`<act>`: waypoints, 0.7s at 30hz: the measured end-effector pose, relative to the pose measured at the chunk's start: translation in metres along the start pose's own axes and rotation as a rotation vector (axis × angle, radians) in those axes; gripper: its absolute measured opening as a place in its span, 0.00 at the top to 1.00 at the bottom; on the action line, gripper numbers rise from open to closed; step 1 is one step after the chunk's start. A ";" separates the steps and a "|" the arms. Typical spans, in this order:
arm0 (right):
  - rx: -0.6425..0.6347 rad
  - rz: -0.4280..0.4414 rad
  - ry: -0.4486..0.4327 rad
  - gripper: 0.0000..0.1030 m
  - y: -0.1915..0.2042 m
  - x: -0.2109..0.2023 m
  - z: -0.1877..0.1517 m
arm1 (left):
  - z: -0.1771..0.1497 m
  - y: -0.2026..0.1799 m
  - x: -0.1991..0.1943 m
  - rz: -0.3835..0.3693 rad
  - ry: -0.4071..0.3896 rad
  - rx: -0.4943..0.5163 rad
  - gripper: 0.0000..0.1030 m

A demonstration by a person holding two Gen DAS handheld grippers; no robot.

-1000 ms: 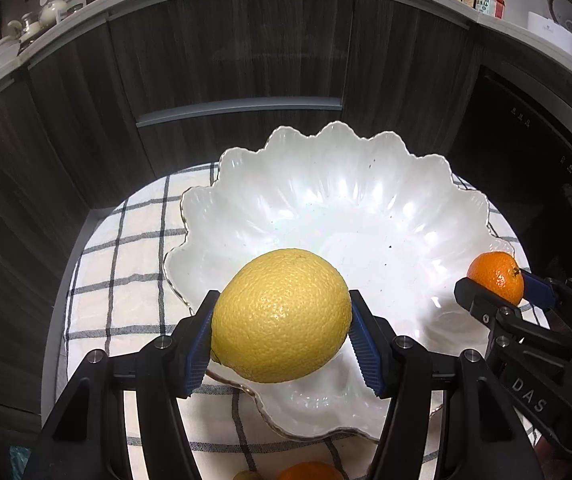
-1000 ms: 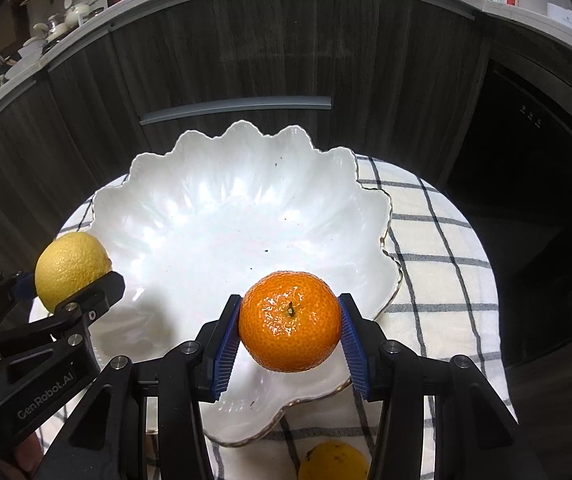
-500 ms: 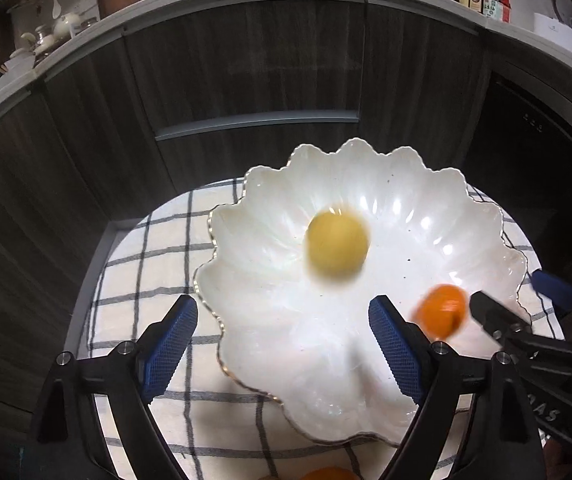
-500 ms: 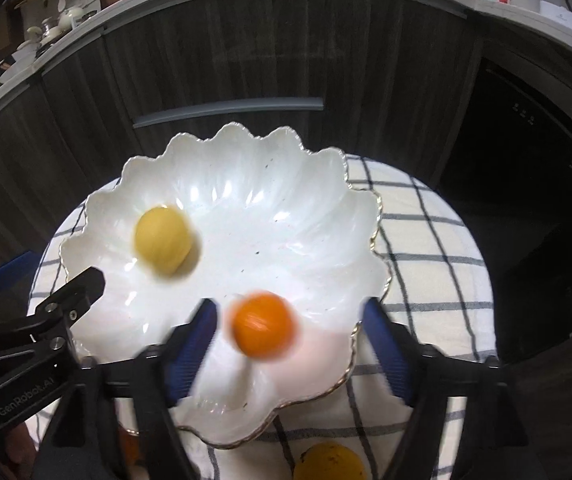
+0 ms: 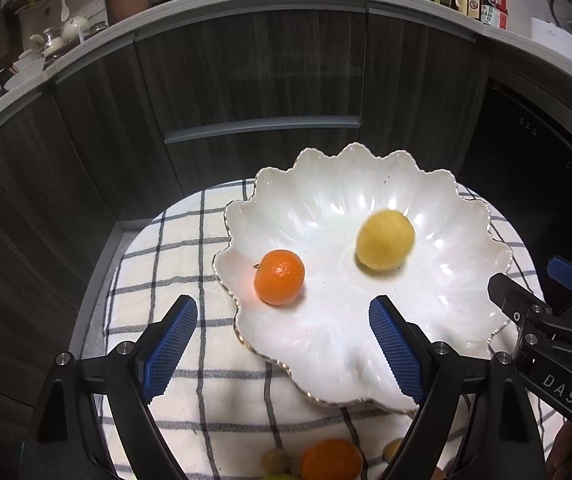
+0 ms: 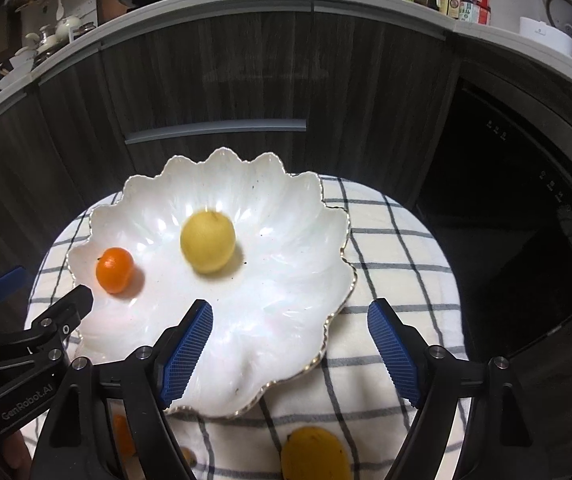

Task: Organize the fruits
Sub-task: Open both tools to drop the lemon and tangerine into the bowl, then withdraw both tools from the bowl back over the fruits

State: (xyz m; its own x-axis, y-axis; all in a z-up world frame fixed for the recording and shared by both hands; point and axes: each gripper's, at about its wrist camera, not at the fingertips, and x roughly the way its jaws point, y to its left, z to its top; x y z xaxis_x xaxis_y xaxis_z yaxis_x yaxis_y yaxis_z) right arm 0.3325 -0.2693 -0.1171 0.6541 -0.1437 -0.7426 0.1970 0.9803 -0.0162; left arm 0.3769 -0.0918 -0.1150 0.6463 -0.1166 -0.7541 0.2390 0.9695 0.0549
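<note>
A round yellow lemon point(image 5: 385, 239) and a small orange mandarin point(image 5: 279, 277) lie apart inside the white scalloped, gold-rimmed ceramic bowl point(image 5: 366, 168), the lemon near the middle and slightly blurred, the mandarin close to the rim. The bowl sits on a white cloth with a dark grid pattern point(image 5: 189, 248). The left gripper point(image 5: 283, 350) and the right gripper point(image 6: 290, 354) both hang released, blue pads spread wide, gripping nothing. More fruit point(image 6: 316, 454) lies on the cloth nearer the cameras.

Both hand-held grippers point(image 5: 281, 346) point(image 6: 290, 344) agape, empty.
</note>
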 end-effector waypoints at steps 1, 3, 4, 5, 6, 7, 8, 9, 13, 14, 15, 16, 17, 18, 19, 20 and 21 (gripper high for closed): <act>0.000 0.000 -0.003 0.22 -0.001 -0.004 -0.001 | 0.000 0.000 -0.003 0.000 -0.003 -0.002 0.14; 0.000 0.001 -0.010 0.22 -0.002 -0.012 -0.002 | -0.002 0.001 -0.011 -0.004 -0.011 -0.006 0.13; 0.000 0.001 -0.014 0.22 -0.002 -0.015 -0.003 | -0.003 0.001 -0.016 -0.002 -0.015 -0.007 0.12; -0.001 0.001 -0.018 0.22 -0.002 -0.019 -0.004 | -0.004 0.000 -0.019 0.001 -0.018 -0.006 0.12; -0.002 0.001 -0.022 0.22 -0.001 -0.024 -0.004 | -0.004 0.000 -0.023 0.004 -0.021 -0.005 0.12; -0.004 0.000 -0.027 0.22 -0.001 -0.028 -0.005 | -0.005 0.000 -0.027 0.006 -0.025 -0.006 0.12; -0.004 -0.001 -0.031 0.22 -0.001 -0.033 -0.006 | -0.006 0.001 -0.032 0.009 -0.029 -0.006 0.12; -0.003 -0.001 -0.035 0.22 -0.001 -0.037 -0.007 | -0.008 0.001 -0.037 0.011 -0.034 -0.007 0.12; 0.002 -0.003 -0.056 0.22 -0.002 -0.056 -0.008 | -0.012 0.003 -0.055 0.024 -0.054 -0.011 0.08; 0.001 -0.006 -0.062 0.22 -0.002 -0.061 -0.009 | -0.013 0.003 -0.061 0.029 -0.060 -0.011 0.07; 0.001 -0.008 -0.067 0.22 -0.003 -0.065 -0.010 | -0.015 0.003 -0.066 0.031 -0.065 -0.011 0.07; 0.001 -0.010 -0.073 0.22 -0.003 -0.070 -0.011 | -0.016 0.004 -0.070 0.031 -0.070 -0.011 0.07; 0.002 -0.013 -0.078 0.22 -0.003 -0.074 -0.012 | -0.017 0.004 -0.075 0.032 -0.074 -0.010 0.07; 0.004 -0.015 -0.082 0.22 -0.004 -0.078 -0.013 | -0.018 0.004 -0.079 0.034 -0.078 -0.010 0.07; 0.005 -0.016 -0.086 0.22 -0.004 -0.082 -0.015 | -0.019 0.005 -0.084 0.035 -0.083 -0.010 0.06; 0.006 -0.018 -0.089 0.22 -0.004 -0.086 -0.016 | -0.020 0.004 -0.088 0.035 -0.087 -0.009 0.06; 0.007 -0.021 -0.092 0.21 -0.005 -0.089 -0.018 | -0.022 0.005 -0.091 0.035 -0.089 -0.009 0.04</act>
State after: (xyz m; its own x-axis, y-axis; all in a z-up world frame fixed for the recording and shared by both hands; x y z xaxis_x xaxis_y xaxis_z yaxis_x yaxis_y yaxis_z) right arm 0.2600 -0.2587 -0.0627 0.7138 -0.1765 -0.6777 0.2163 0.9760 -0.0264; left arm 0.3036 -0.0720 -0.0606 0.7163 -0.1007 -0.6905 0.2086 0.9752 0.0742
